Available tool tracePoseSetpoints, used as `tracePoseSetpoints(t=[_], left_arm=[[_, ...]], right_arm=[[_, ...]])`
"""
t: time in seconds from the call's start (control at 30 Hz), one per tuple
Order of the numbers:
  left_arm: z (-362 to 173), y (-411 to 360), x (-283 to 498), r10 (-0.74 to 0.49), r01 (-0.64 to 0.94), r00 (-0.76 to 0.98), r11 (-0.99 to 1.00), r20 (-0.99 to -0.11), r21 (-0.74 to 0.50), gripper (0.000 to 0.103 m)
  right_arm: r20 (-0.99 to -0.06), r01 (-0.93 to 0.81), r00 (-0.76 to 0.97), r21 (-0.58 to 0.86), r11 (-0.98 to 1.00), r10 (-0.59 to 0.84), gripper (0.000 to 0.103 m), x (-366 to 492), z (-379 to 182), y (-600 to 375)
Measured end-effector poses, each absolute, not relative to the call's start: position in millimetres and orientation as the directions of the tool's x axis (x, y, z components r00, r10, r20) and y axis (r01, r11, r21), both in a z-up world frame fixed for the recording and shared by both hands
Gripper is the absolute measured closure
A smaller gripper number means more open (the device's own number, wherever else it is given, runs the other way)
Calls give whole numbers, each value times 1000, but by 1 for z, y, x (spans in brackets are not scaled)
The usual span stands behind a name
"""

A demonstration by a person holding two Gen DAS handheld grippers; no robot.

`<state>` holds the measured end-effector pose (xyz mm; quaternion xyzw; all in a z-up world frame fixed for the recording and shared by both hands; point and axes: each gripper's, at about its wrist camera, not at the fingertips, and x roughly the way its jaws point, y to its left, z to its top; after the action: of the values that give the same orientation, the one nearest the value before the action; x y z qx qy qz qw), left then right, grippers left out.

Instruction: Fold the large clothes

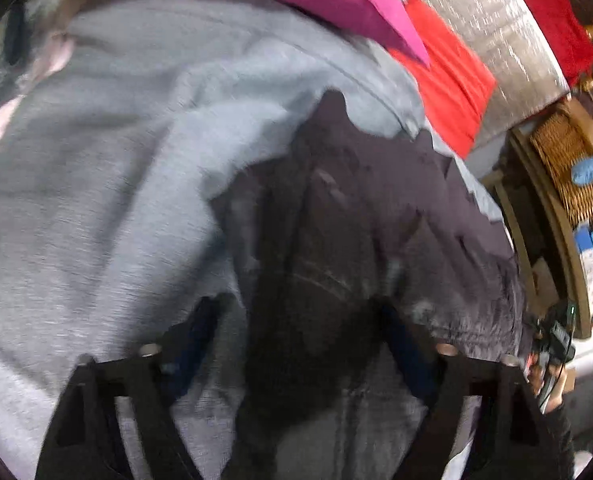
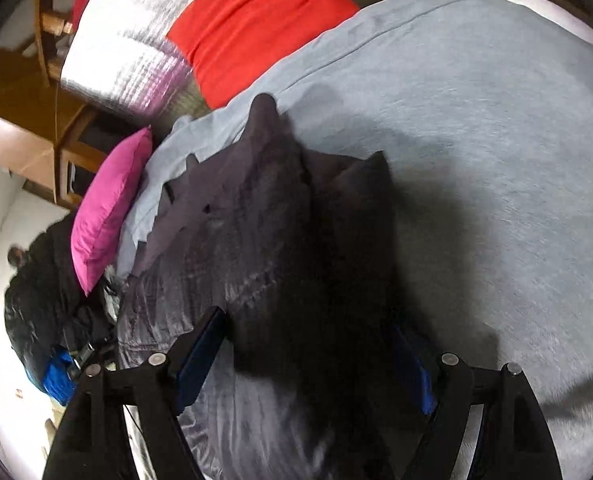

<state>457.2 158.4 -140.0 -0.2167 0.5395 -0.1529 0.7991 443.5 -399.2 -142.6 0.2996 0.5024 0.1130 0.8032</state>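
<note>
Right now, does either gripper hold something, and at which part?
Both fingers of the left gripper and right gripper stand wide apart over the dark garment on the grey sheet. Nothing is visibly clamped.

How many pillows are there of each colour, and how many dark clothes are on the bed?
Pink pillow: 1
Red pillow: 1
Silver pillow: 1
Dark garment on the grey bedcover: 1
Total: 4 things, 3 pillows and 1 garment.
</note>
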Motion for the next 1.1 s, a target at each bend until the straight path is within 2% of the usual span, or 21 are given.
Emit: tracePoseSetpoints(t=[0.03,0.07,0.1,0.13,0.17,0.2,0.23,0.3,0.43,0.63,0.87,1.0,1.1], left_arm=[[-142,155,459,-479,16,367,860,-797,-509,37],[-142,153,460,-475,13,370,862,-798,-507,39],[-142,151,462,-470,9,372,864,-800,-503,46],[-141,148,463,-469,13,366,866,-804,-500,57],[-139,143,464,-465,27,363,872,-808,-490,63],[-134,138,465,-450,44,365,883,-815,-467,72],[-131,135,464,-433,56,368,894,-823,-445,77],[-121,128,463,-392,74,381,916,-837,-395,82],[-96,127,457,-365,77,426,926,-828,-369,86],[-29,127,425,-377,125,529,921,-760,-369,87],[29,141,354,-419,178,610,899,-673,-399,87],[29,146,308,-452,202,633,880,-628,-430,87],[4,137,280,-463,208,616,876,-638,-435,87]], right_arm=[[-748,116,462,584,804,477,21,447,-144,-395],[-753,112,459,576,810,472,29,450,-145,-392],[-755,107,453,574,812,474,37,453,-146,-388],[-759,110,449,571,814,472,49,455,-147,-385],[-764,106,449,561,821,464,63,455,-146,-382],[-770,96,449,545,833,453,70,454,-143,-379],[-778,82,451,524,847,438,74,452,-139,-376],[-786,71,454,501,863,419,80,451,-128,-373],[-793,34,471,453,891,386,84,443,-103,-365],[-769,-30,529,405,914,358,87,427,-44,-345],[-719,-128,595,355,926,358,87,377,30,-333],[-697,-150,618,349,925,363,87,332,40,-342],[-702,-132,617,354,926,356,87,298,21,-354]])
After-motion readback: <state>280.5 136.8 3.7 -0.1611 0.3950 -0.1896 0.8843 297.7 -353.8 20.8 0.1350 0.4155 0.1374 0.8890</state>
